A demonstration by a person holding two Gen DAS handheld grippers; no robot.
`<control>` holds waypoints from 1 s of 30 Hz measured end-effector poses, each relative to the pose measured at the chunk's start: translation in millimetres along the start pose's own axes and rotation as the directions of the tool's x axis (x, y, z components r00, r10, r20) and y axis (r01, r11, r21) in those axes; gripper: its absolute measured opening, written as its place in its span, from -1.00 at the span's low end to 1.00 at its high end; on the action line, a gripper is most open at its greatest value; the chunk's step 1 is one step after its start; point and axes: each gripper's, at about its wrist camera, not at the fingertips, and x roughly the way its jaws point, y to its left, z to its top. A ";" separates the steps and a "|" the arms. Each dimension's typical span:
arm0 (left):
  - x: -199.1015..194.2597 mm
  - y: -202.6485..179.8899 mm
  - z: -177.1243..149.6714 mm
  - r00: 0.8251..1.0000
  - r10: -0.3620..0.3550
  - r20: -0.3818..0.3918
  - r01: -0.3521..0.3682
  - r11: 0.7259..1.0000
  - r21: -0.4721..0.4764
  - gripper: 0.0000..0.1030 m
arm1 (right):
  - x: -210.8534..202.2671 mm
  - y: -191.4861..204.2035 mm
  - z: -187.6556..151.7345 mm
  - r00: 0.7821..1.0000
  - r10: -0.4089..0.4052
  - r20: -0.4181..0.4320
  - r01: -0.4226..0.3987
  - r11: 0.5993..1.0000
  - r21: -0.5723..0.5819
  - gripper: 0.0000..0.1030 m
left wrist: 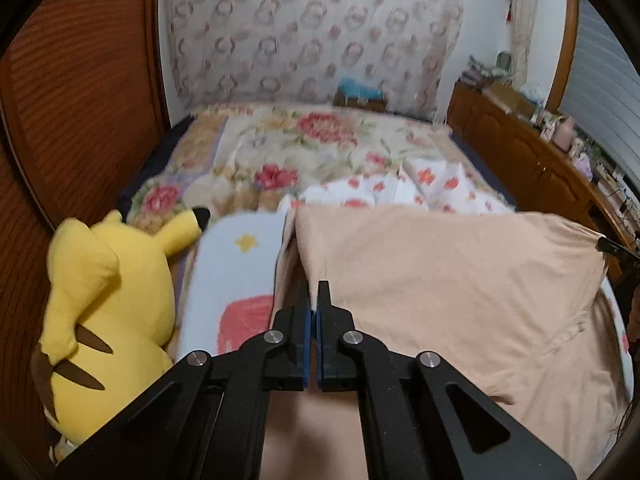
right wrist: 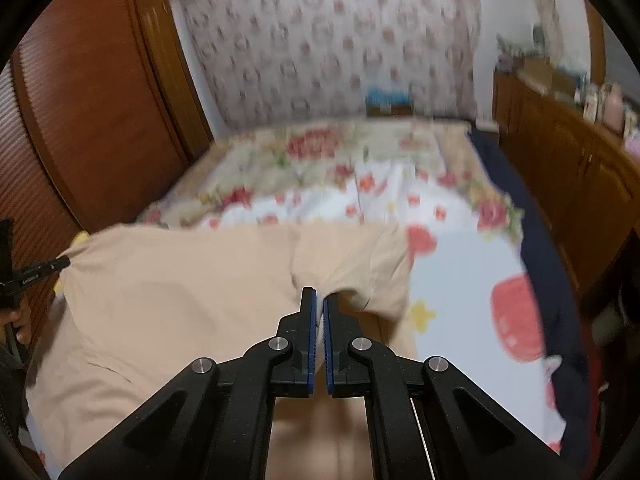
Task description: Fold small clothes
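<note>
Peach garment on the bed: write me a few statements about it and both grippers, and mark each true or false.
1. Both the left gripper and the right gripper are clamped on the peach garment. True.
2. The yellow plush toy sits on top of the garment. False: it sits beside it, on the left gripper's side.
3. The garment lies flat and untouched. False: the grippers hold its edge pinched up.
4. A floral cover lies beyond the garment. True.
</note>
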 end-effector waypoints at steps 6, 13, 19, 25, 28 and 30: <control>-48.0 -8.1 2.2 0.994 -0.036 0.102 0.035 0.999 0.010 -0.96 | -49.0 13.0 -4.3 0.995 0.015 0.102 -0.011 0.999 -0.038 -0.95; -90.8 -7.9 -9.7 0.986 -0.047 0.161 0.046 0.999 0.011 -0.96 | -94.5 17.0 -24.7 0.984 0.029 0.176 -0.018 0.998 -0.064 -0.95; -123.4 -1.9 -30.2 0.983 -0.033 0.181 0.031 0.999 0.016 -0.96 | -122.1 25.2 -53.7 0.981 0.042 0.190 -0.026 0.996 -0.088 -0.95; -149.4 6.6 -66.8 0.987 -0.027 0.157 0.025 1.000 0.009 -0.96 | -154.8 30.6 -88.8 0.986 0.037 0.161 -0.023 0.996 -0.087 -0.94; -161.8 7.4 -82.6 0.989 -0.025 0.145 0.022 0.999 0.024 -0.96 | -175.1 29.8 -104.0 0.987 0.027 0.158 -0.014 0.996 -0.084 -0.95; -170.0 6.6 -89.3 0.989 -0.020 0.148 0.014 0.999 0.036 -0.96 | -192.5 30.1 -115.8 0.985 0.040 0.165 -0.028 0.997 -0.071 -0.94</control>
